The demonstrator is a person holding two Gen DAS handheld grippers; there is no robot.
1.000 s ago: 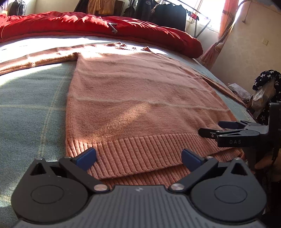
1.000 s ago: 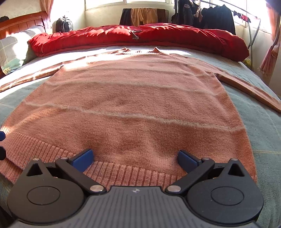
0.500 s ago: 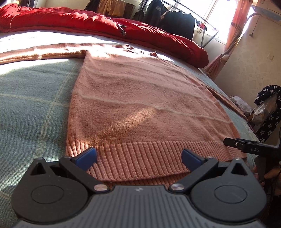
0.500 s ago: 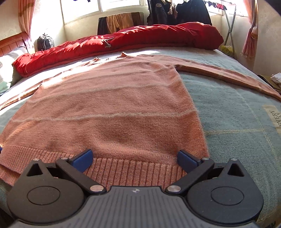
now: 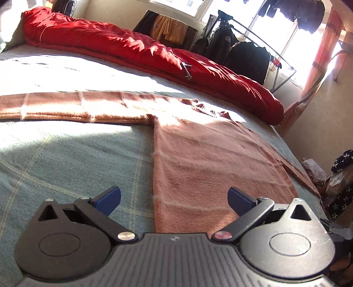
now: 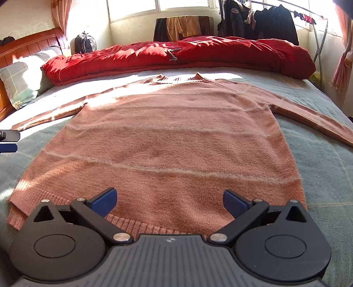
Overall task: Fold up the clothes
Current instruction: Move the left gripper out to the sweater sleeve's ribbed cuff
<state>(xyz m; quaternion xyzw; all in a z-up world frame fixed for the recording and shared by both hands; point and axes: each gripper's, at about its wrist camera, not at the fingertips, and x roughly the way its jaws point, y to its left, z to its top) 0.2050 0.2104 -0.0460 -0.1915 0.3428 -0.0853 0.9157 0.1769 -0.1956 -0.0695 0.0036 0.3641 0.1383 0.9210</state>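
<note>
A salmon-pink knit sweater lies flat, front down the bed, with both sleeves spread out. In the left wrist view its left side edge runs up the middle and its left sleeve stretches away to the left. My left gripper hovers open above that side edge, nothing between its blue pads. My right gripper stands open over the ribbed hem, holding nothing. The left gripper's fingertips show at the far left of the right wrist view.
The sweater rests on a grey-green checked bedspread. A red duvet is bunched along the far side. A pillow and wooden headboard are at the left; a clothes rack stands by the window.
My left gripper has moved left and forward from the hem to the sweater's left side edge. The right gripper has swung back from the right hem corner to the hem's middle.
</note>
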